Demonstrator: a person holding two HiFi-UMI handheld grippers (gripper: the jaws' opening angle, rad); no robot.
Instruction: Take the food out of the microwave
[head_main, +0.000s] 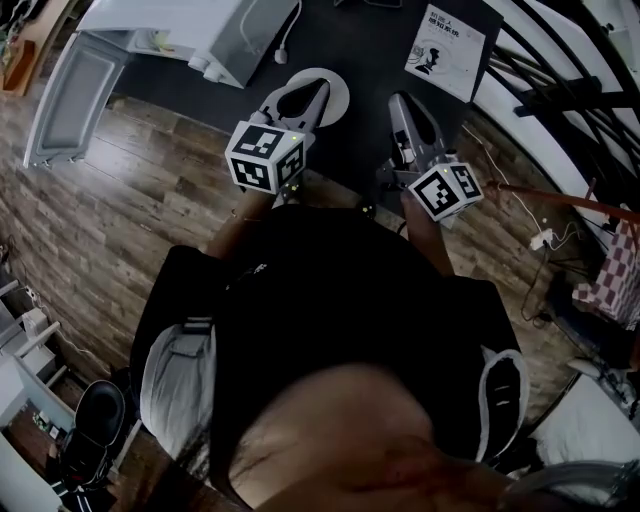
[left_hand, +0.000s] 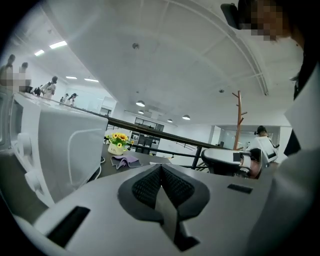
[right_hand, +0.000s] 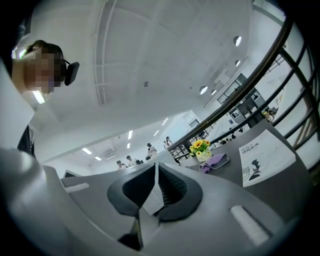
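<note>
Dark grey tabletop (head_main: 360, 50) runs along a railing in a bright open hall, with wood flooring below it. At its far left corner sits the white microwave (head_main: 200, 30), its door (head_main: 75, 95) swung wide over the floor. A printed leaflet (head_main: 445, 50) lies well apart to the right, and a small pot of sunflowers (left_hand: 118, 142) stands farther along beside a purple cloth (left_hand: 126, 160).

A white plate (head_main: 338, 98) rests on the tabletop just in front of the microwave, outside the oven. The left gripper hangs over it and hides most of it, so what it carries cannot be made out. It is most likely the dish the food came on.

The left claw (left_hand: 161, 167) is clenched, pads pressed together with nothing between them. The right claw (right_hand: 156, 169) is likewise closed and empty, and hovers over bare tabletop to the right of the plate. Neither claw touches the plate.

Judging by this, the main part of the task looks done: the dish is out and set down, and both claws are free. What seems left is small, perhaps closing the microwave door, which stands open.
</note>
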